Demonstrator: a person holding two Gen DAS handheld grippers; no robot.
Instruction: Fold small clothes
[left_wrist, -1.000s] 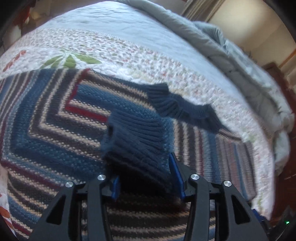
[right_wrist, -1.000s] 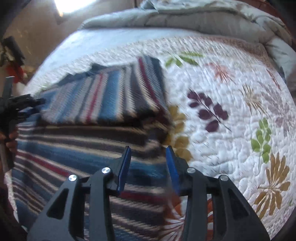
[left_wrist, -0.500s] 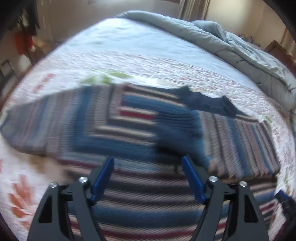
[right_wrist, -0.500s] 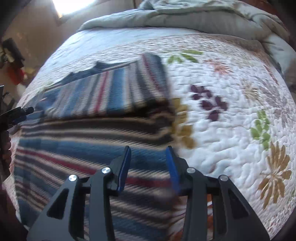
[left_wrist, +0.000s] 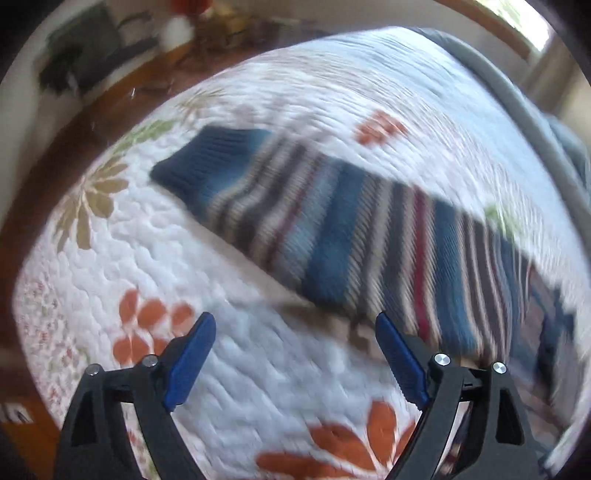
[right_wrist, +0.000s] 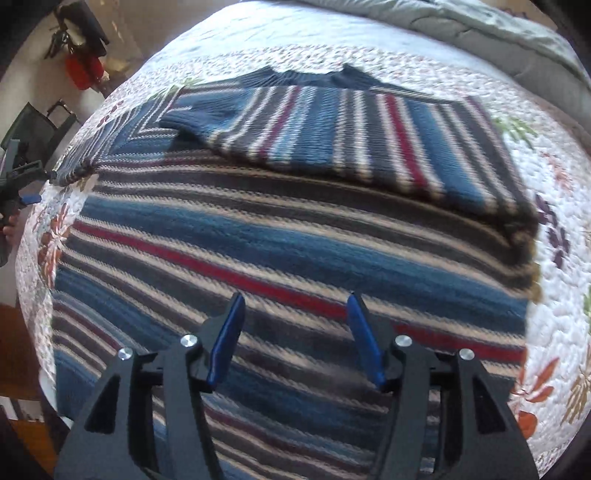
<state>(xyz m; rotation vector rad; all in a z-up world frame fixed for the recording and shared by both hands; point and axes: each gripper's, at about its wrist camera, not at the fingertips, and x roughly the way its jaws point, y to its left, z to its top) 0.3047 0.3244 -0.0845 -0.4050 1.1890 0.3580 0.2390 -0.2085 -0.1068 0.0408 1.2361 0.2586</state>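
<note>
A striped knit sweater (right_wrist: 280, 251) in blue, red, grey and cream lies flat on the quilt. One sleeve (right_wrist: 354, 136) is folded across its chest, navy cuff (right_wrist: 195, 114) pointing left. The other sleeve (left_wrist: 347, 229) stretches out over the quilt, ending in a navy cuff (left_wrist: 210, 166). My left gripper (left_wrist: 295, 321) hovers over bare quilt just below that sleeve, jaws wide and still opening, nothing between them. My right gripper (right_wrist: 295, 302) hangs over the sweater's body, jaws opening, empty. The left gripper (right_wrist: 22, 184) also shows at the left edge of the right wrist view.
A white floral quilt (left_wrist: 155, 258) covers the bed, and a grey duvet (right_wrist: 498, 37) is bunched at its far end. Wooden floor (left_wrist: 74, 147) and dark clutter by the wall (left_wrist: 85, 51) lie beyond the bed's edge. A red item (right_wrist: 83, 72) hangs by the wall.
My left gripper let go of the navy cuff, opened wide and swept left to the outstretched sleeve. My right gripper moved left from the sweater's edge to over its body and opened.
</note>
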